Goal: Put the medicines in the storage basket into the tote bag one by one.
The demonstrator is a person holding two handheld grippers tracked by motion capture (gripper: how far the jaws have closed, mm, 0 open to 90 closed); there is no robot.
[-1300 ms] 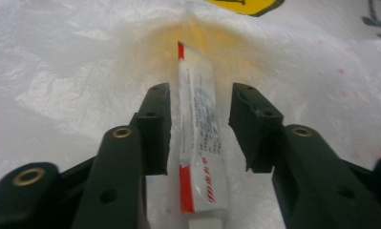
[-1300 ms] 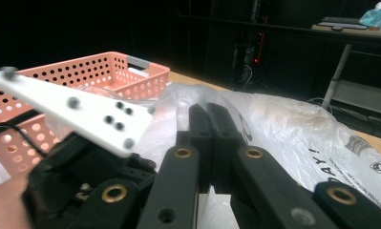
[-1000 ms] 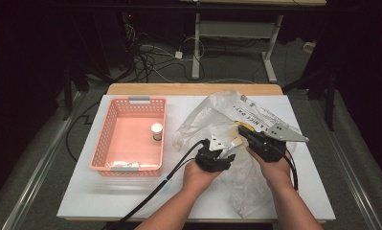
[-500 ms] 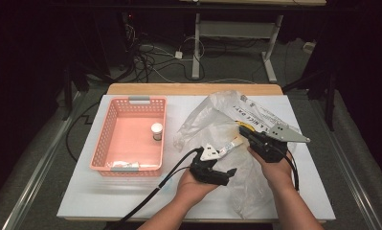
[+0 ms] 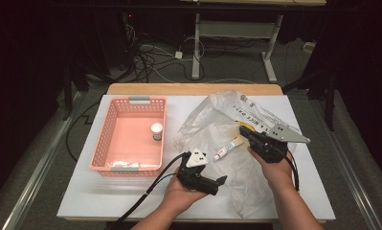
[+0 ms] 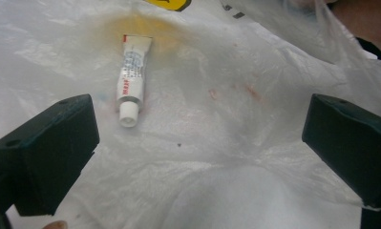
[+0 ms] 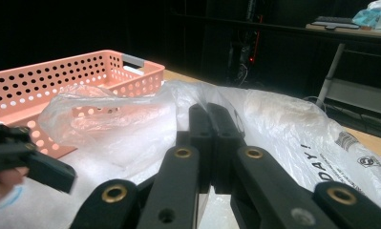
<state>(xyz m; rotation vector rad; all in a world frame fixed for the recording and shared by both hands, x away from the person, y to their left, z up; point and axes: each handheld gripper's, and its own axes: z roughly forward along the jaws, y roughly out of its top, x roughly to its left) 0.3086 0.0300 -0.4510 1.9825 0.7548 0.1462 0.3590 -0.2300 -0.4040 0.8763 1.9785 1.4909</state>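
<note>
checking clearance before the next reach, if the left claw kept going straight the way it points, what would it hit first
Probably the crinkled clear plastic bag lying right under the open left claw; the small white tube sits ahead, off to one side, though depth is unclear.

right hand-held gripper (image 7: 212, 125): jaws pressed together | plastic bag (image 7: 274, 119) | pink basket (image 7: 59, 78) behind

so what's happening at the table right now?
A person works a plastic bag with a hand-held gripper in each hand. The right hand-held gripper is shut, apparently pinching the bag's film. The left hand-held gripper has just been opening, nothing between its jaws; a small white tube lies on the bag ahead of it. A pink basket to the left holds a small white bottle.
</note>
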